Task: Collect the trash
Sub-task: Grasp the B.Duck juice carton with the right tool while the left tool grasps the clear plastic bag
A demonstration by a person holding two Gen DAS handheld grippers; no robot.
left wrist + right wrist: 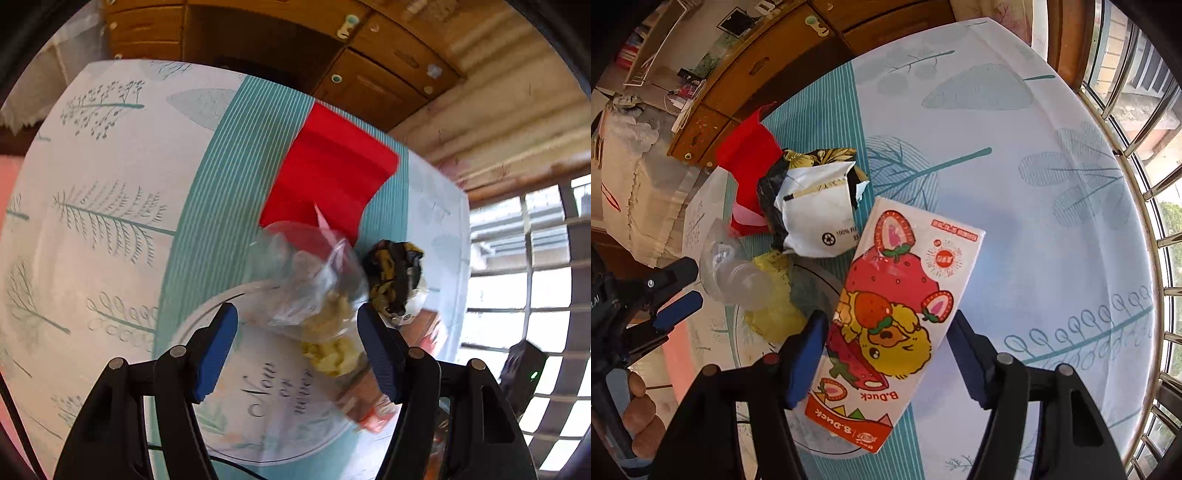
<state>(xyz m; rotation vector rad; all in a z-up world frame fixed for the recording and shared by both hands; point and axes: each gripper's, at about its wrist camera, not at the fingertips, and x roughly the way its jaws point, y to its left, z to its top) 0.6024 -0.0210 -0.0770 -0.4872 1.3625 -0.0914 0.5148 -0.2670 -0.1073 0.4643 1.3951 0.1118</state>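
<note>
Left wrist view: a table (110,166) covered by a white and teal leaf-printed cloth is seen, with brown wooden drawers (369,74) beyond its far edge and a barred window (517,295) at the right. A red paper sheet (332,166) lies far of a clear plastic bag (306,280) holding yellow scraps. The left gripper (297,347) is pointed steeply down with its jaws apart over the bag; nothing is pressed.

Right wrist view: the same cloth is shown. The strawberry B.Duck carton (897,306) lies between the jaws of the right gripper (886,354), with the left pad against its edge and the right pad clear; whether it is gripped cannot be told. A crumpled black and white wrapper (816,206) lies just far-left of it
</note>
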